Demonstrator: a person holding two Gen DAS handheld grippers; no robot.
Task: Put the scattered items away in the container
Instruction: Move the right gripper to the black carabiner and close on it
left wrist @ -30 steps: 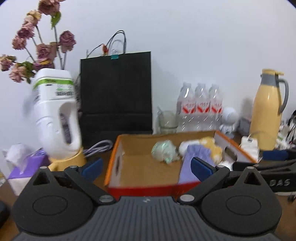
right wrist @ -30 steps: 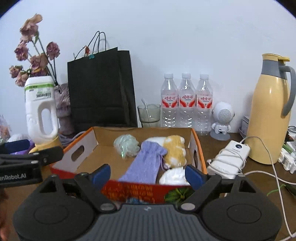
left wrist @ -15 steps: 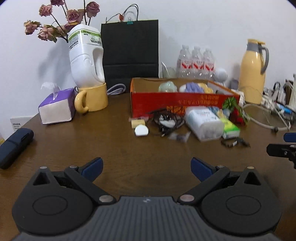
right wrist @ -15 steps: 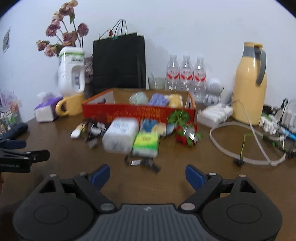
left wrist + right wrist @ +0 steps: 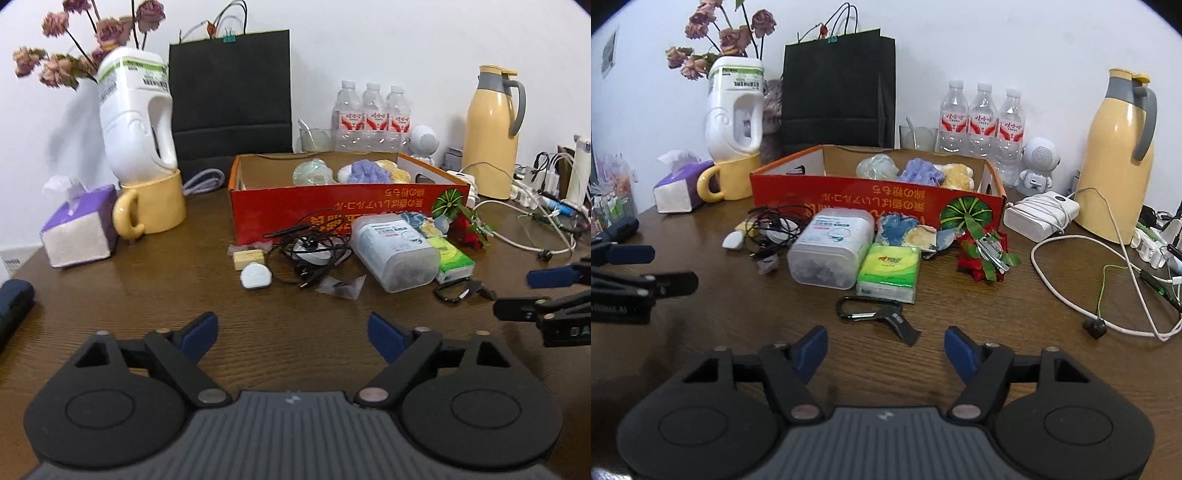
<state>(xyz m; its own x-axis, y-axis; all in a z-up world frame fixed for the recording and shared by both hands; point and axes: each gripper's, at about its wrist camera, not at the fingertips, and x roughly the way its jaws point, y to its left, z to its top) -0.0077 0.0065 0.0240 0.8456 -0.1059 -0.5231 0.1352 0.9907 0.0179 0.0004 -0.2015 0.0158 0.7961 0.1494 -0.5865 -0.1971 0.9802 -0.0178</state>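
Observation:
A red cardboard box [image 5: 332,206] [image 5: 879,194] stands mid-table with soft green, purple and yellow things inside. Scattered in front of it are a clear plastic tub [image 5: 393,254] [image 5: 829,251], a green tissue pack [image 5: 890,271], tangled black cables [image 5: 314,253], a small white fob [image 5: 256,277], a red flower [image 5: 984,254] and a black carabiner with a key [image 5: 871,314]. My left gripper [image 5: 293,328] is low over bare wood, its jaws closing on nothing. My right gripper [image 5: 886,347] is just short of the carabiner, its jaws also closing with nothing between them.
A white jug in a yellow mug [image 5: 147,206], a purple tissue box [image 5: 79,232] and a dark case [image 5: 14,306] sit left. Behind the box are a black bag [image 5: 231,99], water bottles [image 5: 982,125] and a yellow thermos [image 5: 1115,162]. A white charger [image 5: 1039,216] and loose cords lie right.
Both grippers have drawn back from over the box and sunk toward the table, bringing the scattered items into view. Both pairs of jaws stand narrower than before.

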